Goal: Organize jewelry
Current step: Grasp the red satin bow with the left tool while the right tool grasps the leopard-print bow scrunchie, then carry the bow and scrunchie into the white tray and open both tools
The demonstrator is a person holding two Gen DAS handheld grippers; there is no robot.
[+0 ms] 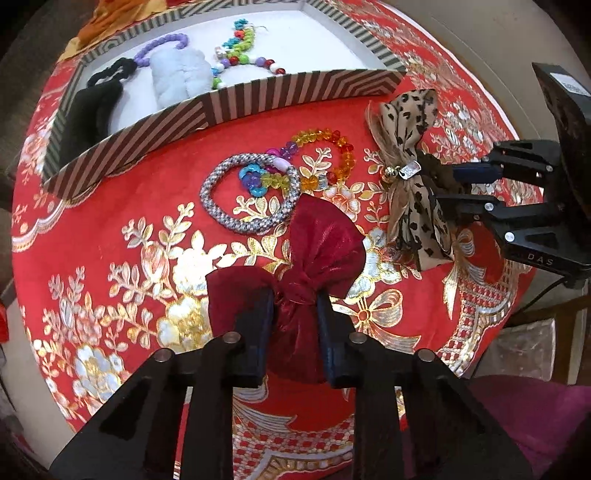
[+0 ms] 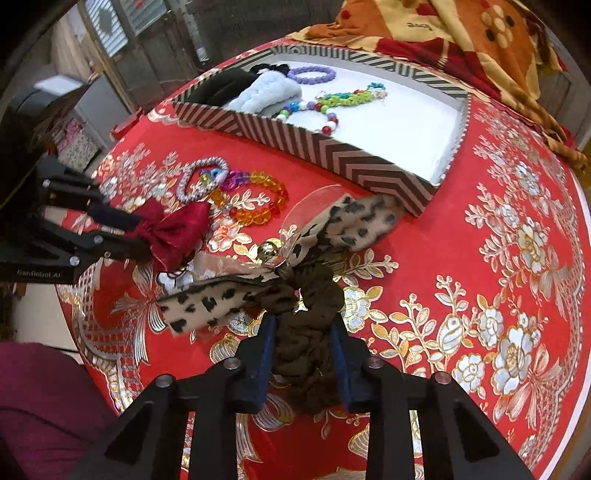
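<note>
Red cloth with gold and silver flowers covers the table, and both grippers point down at it. The left gripper has its two dark pads pressed on the knotted middle of a dark red satin bow, which lies on the cloth near the table's near edge; one lobe of the bow spreads beyond the fingertips and another bulges over the left pad. The right gripper is clamped on a dark brown scrunchie that is joined to a beige leopard-print bow with a small gold bell at its centre; this bow lies toward the right edge of the table, just beside the corner of a striped box. Between the two bows and the box, near the middle of the cloth, lie a grey braided bracelet and a rainbow bead bracelet, overlapping, with a short chain of coloured plastic links across them. The box stands toward the far edge of the table, with a white floor, and holds a black scrunchie, a pale blue fluffy scrunchie, a purple bead bracelet and several mixed coloured bead strands. An orange patterned fabric lies beyond the box.
</note>
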